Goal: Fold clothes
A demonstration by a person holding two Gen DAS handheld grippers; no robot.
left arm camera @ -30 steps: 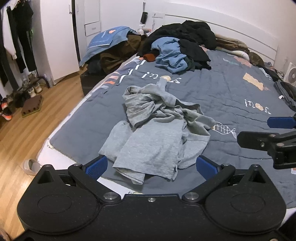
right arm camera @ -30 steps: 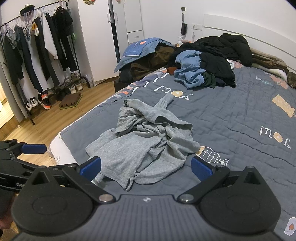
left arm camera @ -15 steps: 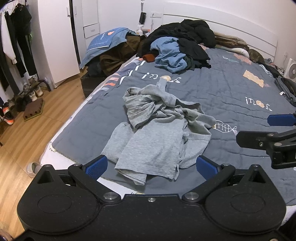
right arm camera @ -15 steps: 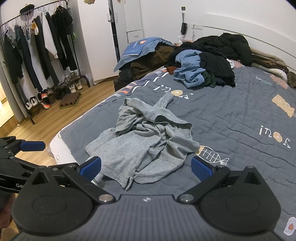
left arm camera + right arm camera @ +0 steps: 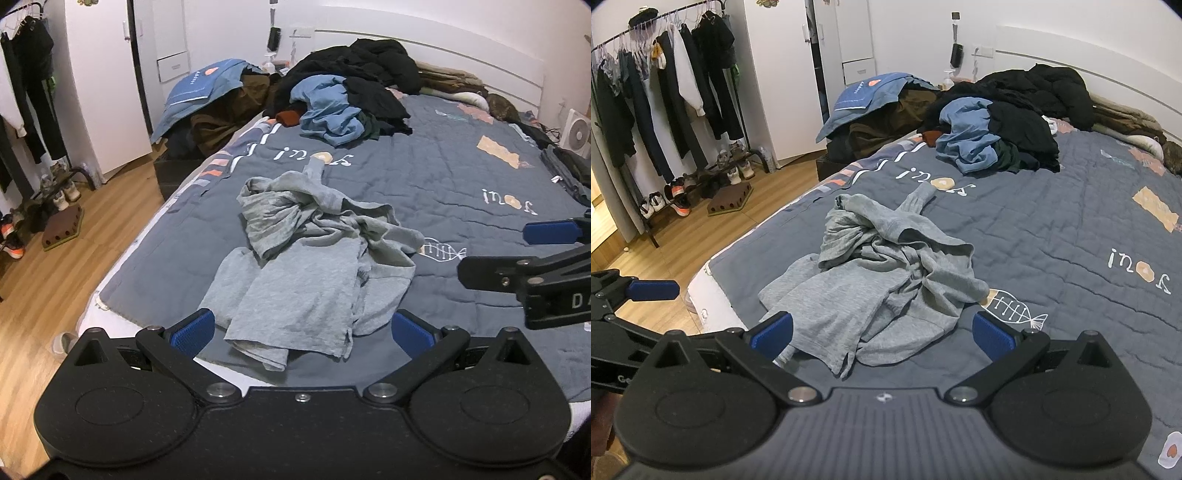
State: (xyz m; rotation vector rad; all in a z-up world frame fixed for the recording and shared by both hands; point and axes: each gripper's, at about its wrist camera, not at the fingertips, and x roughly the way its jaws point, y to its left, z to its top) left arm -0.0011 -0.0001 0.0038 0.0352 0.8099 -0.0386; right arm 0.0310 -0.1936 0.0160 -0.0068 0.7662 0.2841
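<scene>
A crumpled grey hoodie lies near the front left edge of the bed, one sleeve stretched toward the headboard. My left gripper hovers open just in front of the garment's near hem, blue pads wide apart, nothing held. My right gripper is also open and empty, a little short of the hoodie's near edge. Each gripper shows in the other's view: the right one at the right edge, the left one at the left edge.
A grey quilt covers the bed. A pile of dark and blue clothes sits near the headboard. Folded dark items lie at the far right by a small fan. A clothes rack, shoes and wood floor are left.
The left wrist view has shifted slightly rightward and toward the bed; the hoodie sits a bit more central. Both grippers stay open and the garment has not moved.
</scene>
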